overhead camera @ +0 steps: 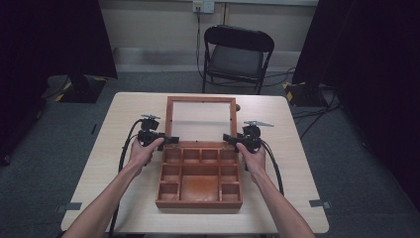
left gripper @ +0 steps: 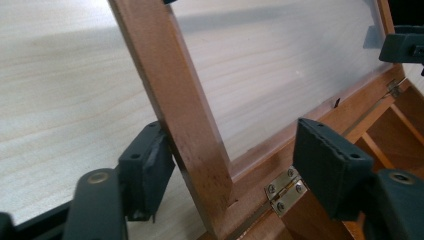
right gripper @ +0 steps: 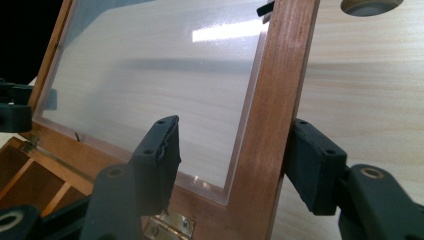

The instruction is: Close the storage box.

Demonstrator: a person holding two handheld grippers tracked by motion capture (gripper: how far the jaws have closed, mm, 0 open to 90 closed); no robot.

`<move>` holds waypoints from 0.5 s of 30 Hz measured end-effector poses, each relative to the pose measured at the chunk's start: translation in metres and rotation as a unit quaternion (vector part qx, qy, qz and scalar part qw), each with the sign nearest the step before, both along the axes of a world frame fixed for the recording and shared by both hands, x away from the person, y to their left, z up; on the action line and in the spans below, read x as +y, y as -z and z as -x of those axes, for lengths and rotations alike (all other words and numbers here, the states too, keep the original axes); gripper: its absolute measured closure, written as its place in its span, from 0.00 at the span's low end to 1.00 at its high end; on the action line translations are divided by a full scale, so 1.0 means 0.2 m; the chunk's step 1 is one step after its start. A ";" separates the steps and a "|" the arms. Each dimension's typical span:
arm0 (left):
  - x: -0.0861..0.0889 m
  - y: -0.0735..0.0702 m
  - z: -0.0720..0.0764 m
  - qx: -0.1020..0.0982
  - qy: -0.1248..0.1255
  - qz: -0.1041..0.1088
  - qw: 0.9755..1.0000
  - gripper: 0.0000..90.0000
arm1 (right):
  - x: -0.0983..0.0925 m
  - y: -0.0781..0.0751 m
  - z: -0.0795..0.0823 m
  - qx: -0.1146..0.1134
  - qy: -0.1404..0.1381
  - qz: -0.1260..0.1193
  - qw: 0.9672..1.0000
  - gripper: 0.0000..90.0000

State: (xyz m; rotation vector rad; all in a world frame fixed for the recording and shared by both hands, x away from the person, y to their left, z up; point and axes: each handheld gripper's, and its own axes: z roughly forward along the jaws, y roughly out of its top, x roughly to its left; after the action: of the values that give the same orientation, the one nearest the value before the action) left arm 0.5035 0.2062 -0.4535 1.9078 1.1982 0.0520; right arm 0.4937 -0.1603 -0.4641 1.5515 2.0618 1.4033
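From the high view, a wooden compartment box (overhead camera: 199,178) sits mid-desk (overhead camera: 124,144), its glazed lid (overhead camera: 200,120) raised at the back. The left gripper (overhead camera: 168,140) and right gripper (overhead camera: 229,139) flank the lid's lower corners.

In the left gripper view, partly open jaws straddle the lid's side rail (left gripper: 185,125); only one pad touches.

In the right gripper view, half-open jaws bracket the opposite rail (right gripper: 270,125), one pad touching, not clamped.
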 end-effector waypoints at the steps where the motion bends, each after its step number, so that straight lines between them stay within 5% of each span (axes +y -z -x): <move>1: 0.00 0.00 0.00 -0.001 0.001 0.000 1.000 0.38 | 0.00 0.00 0.00 -0.001 -0.001 -0.001 1.000 0.46; 15: 0.05 -0.05 0.03 -0.028 -0.006 0.013 0.999 0.56 | -0.03 -0.06 0.03 -0.018 -0.012 -0.006 1.000 0.54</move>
State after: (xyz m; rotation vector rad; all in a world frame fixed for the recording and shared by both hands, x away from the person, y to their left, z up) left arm 0.4977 0.2154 -0.4443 1.8642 1.1680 0.0959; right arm 0.4868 -0.1662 -0.4514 1.4998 2.0616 1.4431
